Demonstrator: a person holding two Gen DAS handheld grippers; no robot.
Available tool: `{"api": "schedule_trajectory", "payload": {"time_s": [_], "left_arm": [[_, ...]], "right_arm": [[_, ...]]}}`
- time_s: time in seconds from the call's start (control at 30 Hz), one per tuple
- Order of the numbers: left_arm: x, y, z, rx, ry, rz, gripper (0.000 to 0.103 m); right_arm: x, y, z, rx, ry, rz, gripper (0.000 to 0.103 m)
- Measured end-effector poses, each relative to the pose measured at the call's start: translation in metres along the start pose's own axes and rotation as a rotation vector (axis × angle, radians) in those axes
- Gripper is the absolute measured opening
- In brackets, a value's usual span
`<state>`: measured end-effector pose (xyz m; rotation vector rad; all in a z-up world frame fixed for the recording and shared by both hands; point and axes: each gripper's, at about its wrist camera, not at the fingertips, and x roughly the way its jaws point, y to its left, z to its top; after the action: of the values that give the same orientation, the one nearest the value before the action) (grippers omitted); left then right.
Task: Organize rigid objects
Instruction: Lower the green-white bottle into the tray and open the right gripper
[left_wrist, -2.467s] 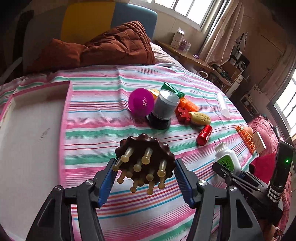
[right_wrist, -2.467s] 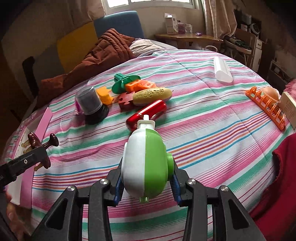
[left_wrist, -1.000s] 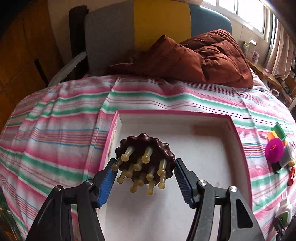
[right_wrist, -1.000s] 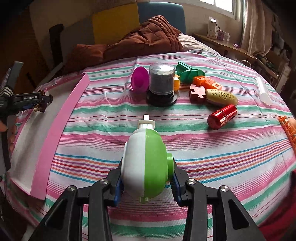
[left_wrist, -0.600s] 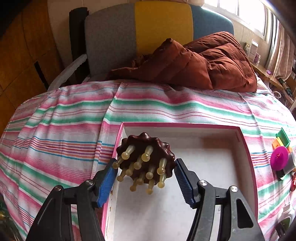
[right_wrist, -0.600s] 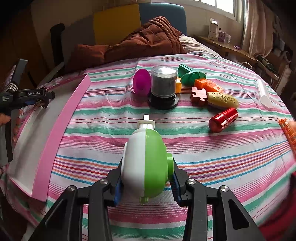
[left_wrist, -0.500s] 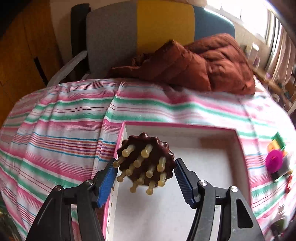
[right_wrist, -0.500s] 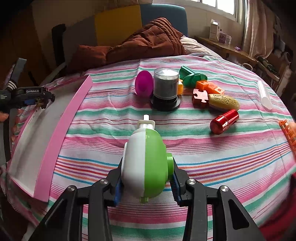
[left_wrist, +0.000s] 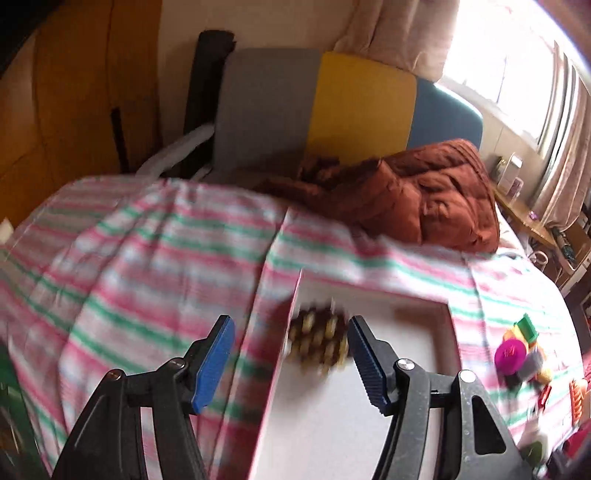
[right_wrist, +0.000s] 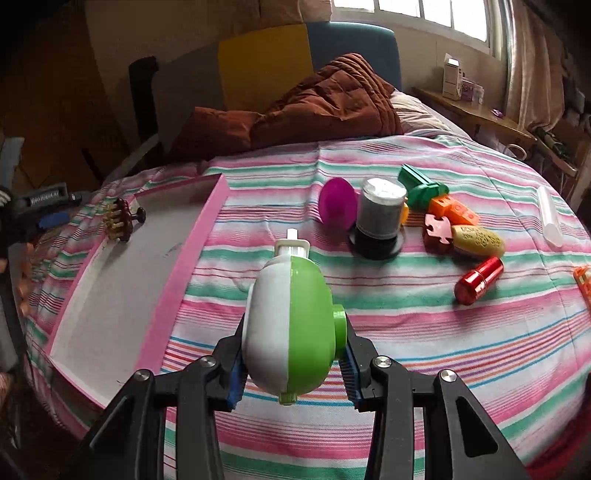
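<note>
My left gripper (left_wrist: 288, 345) is open. The brown massage brush (left_wrist: 319, 343) with yellow pegs is free of it and blurred, at the left wall of the pink-rimmed white tray (left_wrist: 279, 350). In the right wrist view the brush (right_wrist: 121, 219) sits by the tray's far left rim (right_wrist: 192, 258), with the left gripper (right_wrist: 48, 218) beside it. My right gripper (right_wrist: 293, 363) is shut on a white and green bottle (right_wrist: 291, 325), held above the striped bedcover next to the tray.
On the bedcover to the right lie a magenta egg (right_wrist: 337, 205), a grey canister (right_wrist: 380, 218), a green piece (right_wrist: 421, 188), orange blocks (right_wrist: 452, 208), a puzzle piece (right_wrist: 437, 230), a yellow capsule (right_wrist: 478, 240), a red cylinder (right_wrist: 478, 280) and a clear tube (right_wrist: 550, 219). A brown quilt (right_wrist: 314, 110) lies behind.
My left gripper has opened and let go of the brush, which now drops at the tray's left edge. The right gripper keeps the bottle and has come nearer the tray.
</note>
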<state>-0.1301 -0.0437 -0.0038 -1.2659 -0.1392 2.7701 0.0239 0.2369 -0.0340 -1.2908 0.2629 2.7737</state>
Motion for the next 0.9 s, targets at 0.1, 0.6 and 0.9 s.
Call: {"api": "schedule_trajectory", "payload": {"time_s": [0.1, 0.6, 0.9], "left_arm": [[0.0, -0.001, -0.026, 0.009, 0.066, -0.016, 0.064], [-0.033, 0.004, -0.082, 0.028, 0.052, -0.032, 0.064], [-0.036, 0.011, -0.097, 0.019, 0.075, -0.04, 0.064]], "right_arm": [[0.002, 0.017, 0.013, -0.033, -0.008, 0.051, 0.043], [0.059, 0.116, 0.067, -0.188, 0.073, 0.217, 0.043], [0.109, 0.146, 0.096, -0.225, 0.137, 0.179, 0.043]]}}
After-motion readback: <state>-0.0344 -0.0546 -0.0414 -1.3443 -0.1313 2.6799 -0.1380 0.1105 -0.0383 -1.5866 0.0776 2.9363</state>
